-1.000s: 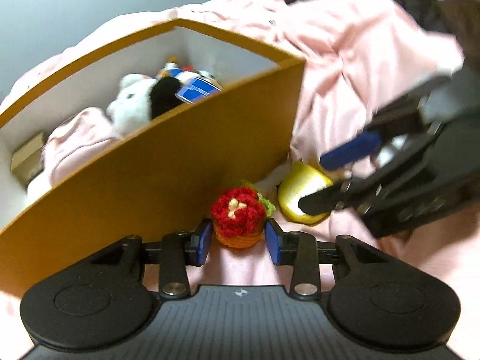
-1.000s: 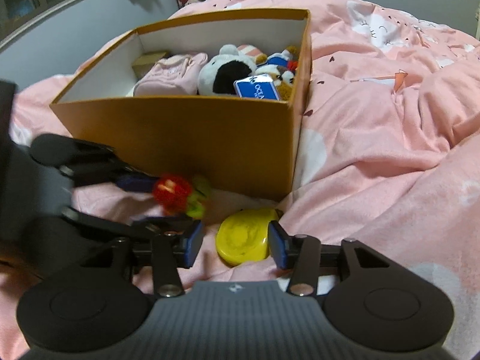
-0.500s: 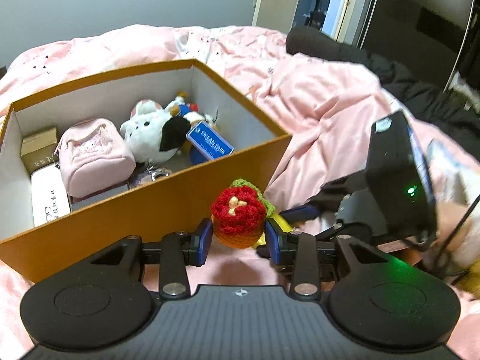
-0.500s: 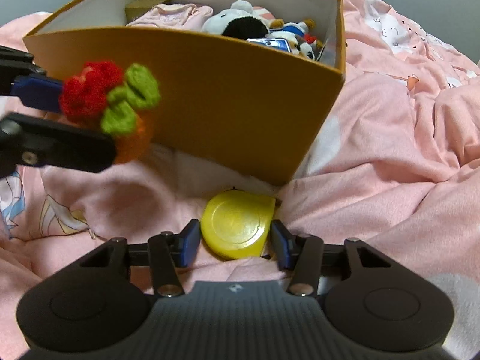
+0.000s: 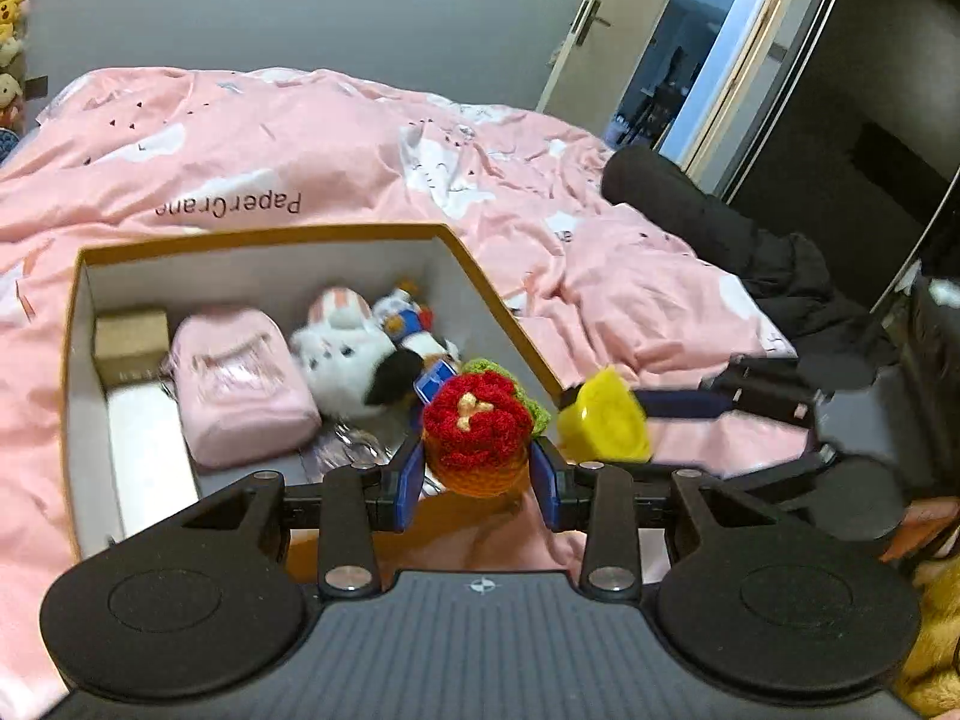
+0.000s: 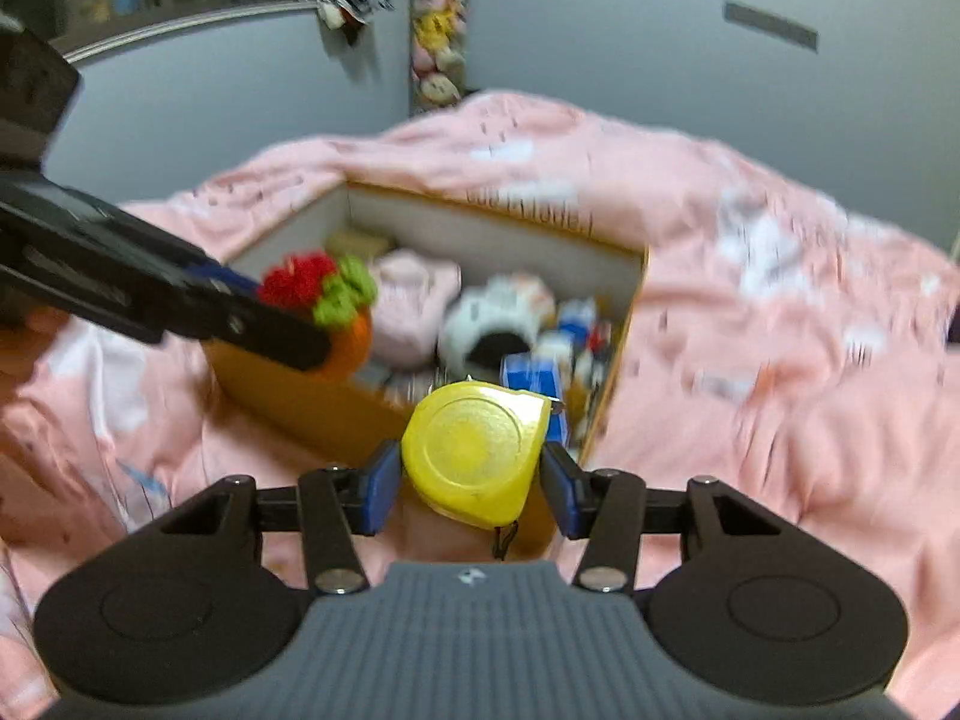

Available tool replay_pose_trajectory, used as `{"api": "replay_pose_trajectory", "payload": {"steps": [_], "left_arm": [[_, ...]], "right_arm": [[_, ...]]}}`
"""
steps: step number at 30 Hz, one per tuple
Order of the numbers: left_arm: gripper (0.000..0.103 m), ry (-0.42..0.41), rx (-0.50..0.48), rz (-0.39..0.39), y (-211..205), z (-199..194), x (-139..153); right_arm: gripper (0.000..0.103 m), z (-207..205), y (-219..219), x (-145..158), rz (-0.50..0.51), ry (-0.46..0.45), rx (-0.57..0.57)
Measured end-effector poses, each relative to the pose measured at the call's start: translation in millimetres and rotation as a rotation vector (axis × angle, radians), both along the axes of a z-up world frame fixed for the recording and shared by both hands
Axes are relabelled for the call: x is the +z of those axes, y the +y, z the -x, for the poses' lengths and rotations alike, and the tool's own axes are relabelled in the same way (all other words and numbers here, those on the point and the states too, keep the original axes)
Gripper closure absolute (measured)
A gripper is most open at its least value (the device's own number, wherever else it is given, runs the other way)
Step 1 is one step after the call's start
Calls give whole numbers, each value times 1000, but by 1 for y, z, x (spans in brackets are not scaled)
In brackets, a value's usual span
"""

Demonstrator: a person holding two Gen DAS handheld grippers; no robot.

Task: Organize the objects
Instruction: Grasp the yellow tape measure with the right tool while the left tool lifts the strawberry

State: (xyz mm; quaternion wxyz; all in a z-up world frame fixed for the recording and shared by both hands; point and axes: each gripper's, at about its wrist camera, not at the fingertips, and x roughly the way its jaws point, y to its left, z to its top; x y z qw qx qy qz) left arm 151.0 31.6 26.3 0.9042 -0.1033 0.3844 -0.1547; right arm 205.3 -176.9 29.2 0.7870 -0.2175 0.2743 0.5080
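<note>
Fingers, left: your left fingers (image 5: 478, 474) squeeze the knitted flower pot (image 5: 477, 435) from both sides, so it hangs in the air and cannot drop.
Fingers, right: your right fingers (image 6: 470, 483) pinch the yellow tape measure (image 6: 477, 450) by its edges, flat face toward you.
Where they are: both things are up off the bed, at the near wall of the orange box (image 5: 501, 300).
Why held high: I think you hold them up so they can go over the wall and into the box.
Inside the box: a pink pouch (image 5: 240, 384), a white plush toy (image 5: 345, 360), a blue card (image 5: 435, 381) and a small brown box (image 5: 129, 339) fill most of the floor.
In the way: the near wall, and the toys under the flower pot. The free spot looks small.
Around: the pink blanket (image 5: 300, 150) lies all about, with a black coat (image 5: 750, 252) far off.
</note>
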Motion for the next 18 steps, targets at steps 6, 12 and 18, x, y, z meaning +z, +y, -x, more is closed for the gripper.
{"api": "replay_pose_trajectory", "payload": {"steps": [6,12,18], "left_arm": [[60,67,29,-24,3,-35,-6],[60,169,59,43,16,-63,-32],[60,237,68,74,23,-80,-48]], "right_arm": [[51,-37,58,6,157,43,20],[51,-63,98,-18,317,125,64],[51,-70,124,-44,486,168,33]]}}
